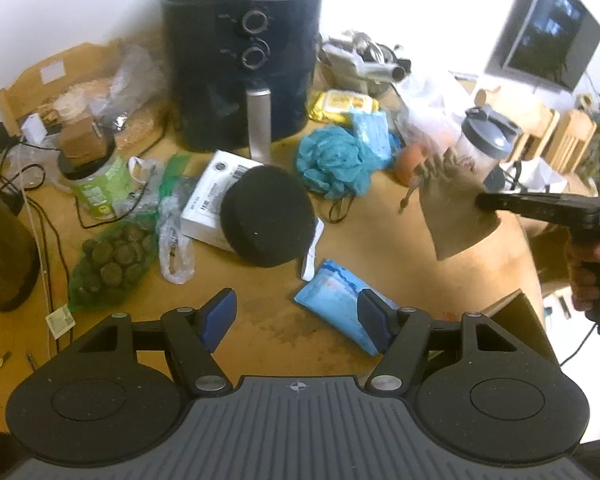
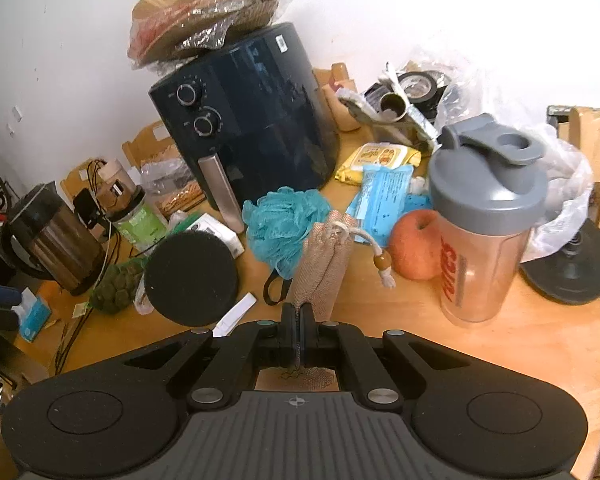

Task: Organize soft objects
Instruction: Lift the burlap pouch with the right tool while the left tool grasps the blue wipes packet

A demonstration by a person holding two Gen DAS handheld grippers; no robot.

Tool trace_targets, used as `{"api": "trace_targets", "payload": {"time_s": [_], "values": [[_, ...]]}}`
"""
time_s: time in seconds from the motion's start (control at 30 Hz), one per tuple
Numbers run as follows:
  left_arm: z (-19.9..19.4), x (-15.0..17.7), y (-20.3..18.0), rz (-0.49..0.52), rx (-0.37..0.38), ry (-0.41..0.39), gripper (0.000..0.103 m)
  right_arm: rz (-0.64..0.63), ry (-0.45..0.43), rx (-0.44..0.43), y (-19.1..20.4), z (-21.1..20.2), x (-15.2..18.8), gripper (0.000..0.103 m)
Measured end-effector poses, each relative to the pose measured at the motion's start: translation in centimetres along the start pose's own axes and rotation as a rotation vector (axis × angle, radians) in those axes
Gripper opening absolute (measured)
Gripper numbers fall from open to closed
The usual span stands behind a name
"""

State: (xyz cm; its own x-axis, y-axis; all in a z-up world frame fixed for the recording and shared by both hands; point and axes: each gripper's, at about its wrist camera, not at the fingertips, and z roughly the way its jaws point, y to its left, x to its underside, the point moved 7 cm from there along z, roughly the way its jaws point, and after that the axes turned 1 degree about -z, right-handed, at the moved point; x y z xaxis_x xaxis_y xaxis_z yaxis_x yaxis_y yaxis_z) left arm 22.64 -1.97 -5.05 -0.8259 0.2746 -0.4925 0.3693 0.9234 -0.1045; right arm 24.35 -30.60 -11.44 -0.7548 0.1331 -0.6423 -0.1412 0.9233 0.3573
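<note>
My right gripper [image 2: 299,312] is shut on a tan mesh drawstring pouch [image 2: 326,258] and holds it above the table; in the left wrist view the pouch [image 1: 456,212] hangs from the right gripper [image 1: 484,202] at the right. My left gripper [image 1: 296,318] is open and empty, low over the table, with a blue tissue pack [image 1: 338,306] by its right finger. A teal bath pouf [image 1: 334,160] [image 2: 282,226] and a round black sponge [image 1: 268,216] [image 2: 191,278] lie mid-table.
A dark air fryer [image 1: 242,64] stands at the back. A shaker bottle [image 2: 482,224] and an apple [image 2: 416,244] sit right. A white box [image 1: 216,196], green net bag [image 1: 112,260], green jar [image 1: 96,184], yellow wipes pack [image 1: 346,106], cables and a kettle [image 2: 56,240] crowd the left.
</note>
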Motion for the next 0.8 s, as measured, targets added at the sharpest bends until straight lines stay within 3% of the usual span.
{"api": "trace_targets", "payload": {"time_s": [0.37, 0.4, 0.47, 0.67, 0.8], "values": [[4.4, -1.7, -1.6, -0.079, 0.024, 0.182, 0.067, -0.001, -0.023, 0.048, 0.0, -2.7, 1.0, 0.004], [4.9, -1.9, -1.8, -0.088, 0.026, 0.196, 0.069, 0.0, -0.024, 0.058, 0.0, -3.0, 1.2, 0.004], [6.0, -2.2, -2.2, -0.116, 0.033, 0.233, 0.081, 0.001, -0.029, 0.066, -0.1, -3.6, 1.5, 0.004], [9.7, -2.5, -2.8, -0.247, 0.07, 0.349, 0.087, 0.011, -0.051, 0.083, -0.1, -5.3, 2.1, 0.004], [13.2, -2.0, -2.7, -0.354, 0.086, 0.477, 0.089, 0.04, -0.074, 0.092, -0.4, -6.6, 2.5, 0.004]]}}
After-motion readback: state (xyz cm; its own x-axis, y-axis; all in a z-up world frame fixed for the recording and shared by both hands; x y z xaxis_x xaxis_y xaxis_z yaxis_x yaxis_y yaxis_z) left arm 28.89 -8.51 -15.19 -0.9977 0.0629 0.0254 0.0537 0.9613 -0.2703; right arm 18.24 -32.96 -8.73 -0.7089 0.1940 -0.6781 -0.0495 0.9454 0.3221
